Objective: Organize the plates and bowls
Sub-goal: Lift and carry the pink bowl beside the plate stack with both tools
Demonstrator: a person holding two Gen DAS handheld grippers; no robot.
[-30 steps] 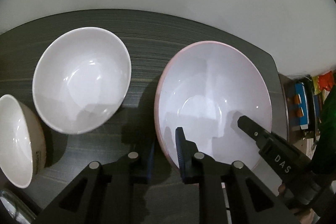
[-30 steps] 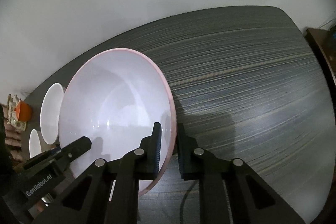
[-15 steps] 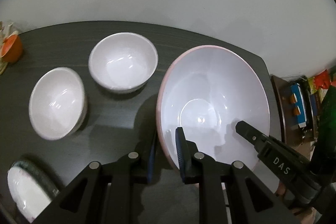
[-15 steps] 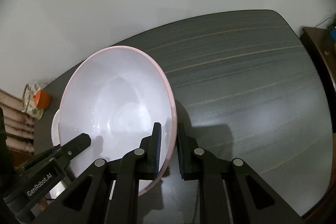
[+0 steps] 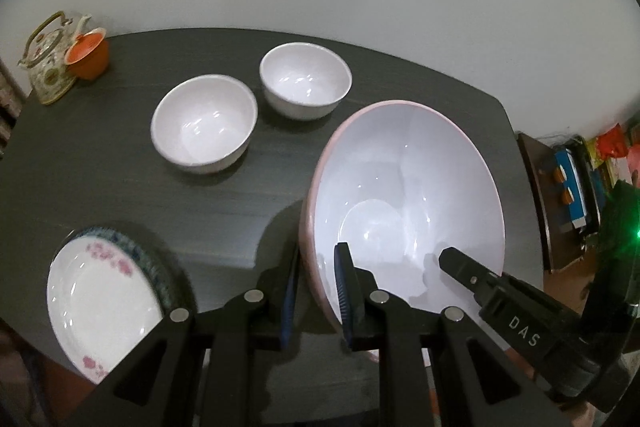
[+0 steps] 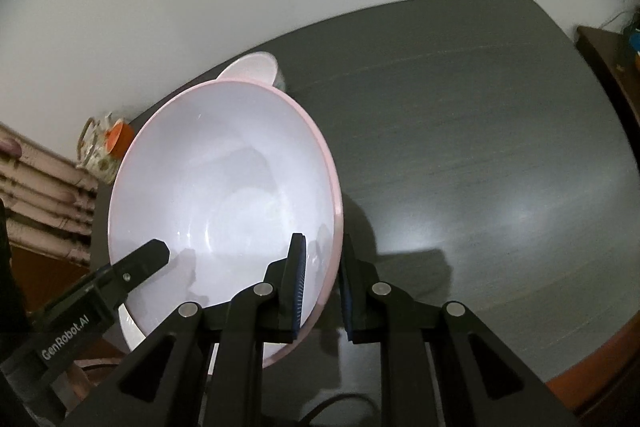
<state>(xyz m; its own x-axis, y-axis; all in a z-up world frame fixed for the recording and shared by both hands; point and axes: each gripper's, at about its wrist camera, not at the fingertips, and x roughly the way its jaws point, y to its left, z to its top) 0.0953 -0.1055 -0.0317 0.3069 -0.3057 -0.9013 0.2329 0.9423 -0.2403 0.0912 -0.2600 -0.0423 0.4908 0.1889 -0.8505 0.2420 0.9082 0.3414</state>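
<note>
We clamp the left gripper [image 5: 316,291] and right gripper [image 6: 322,287] on opposite rims of the pink-rimmed bowl [image 5: 404,203]; two grips steady its width above the dark table [image 5: 120,163].

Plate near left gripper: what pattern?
White plate with pink flowers and blue-green rim band; left wrist view.

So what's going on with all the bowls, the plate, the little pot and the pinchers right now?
big pink bowl: empty, held up by both rims
left gripper: shut on the bowl's left rim
right gripper: shut on the bowl's right rim
two small white bowls: empty, upright, side by side on the table
flowered plate: empty, flat at the table's near edge
teapot: upright at the far corner
orange cup: tilted against the teapot
</note>
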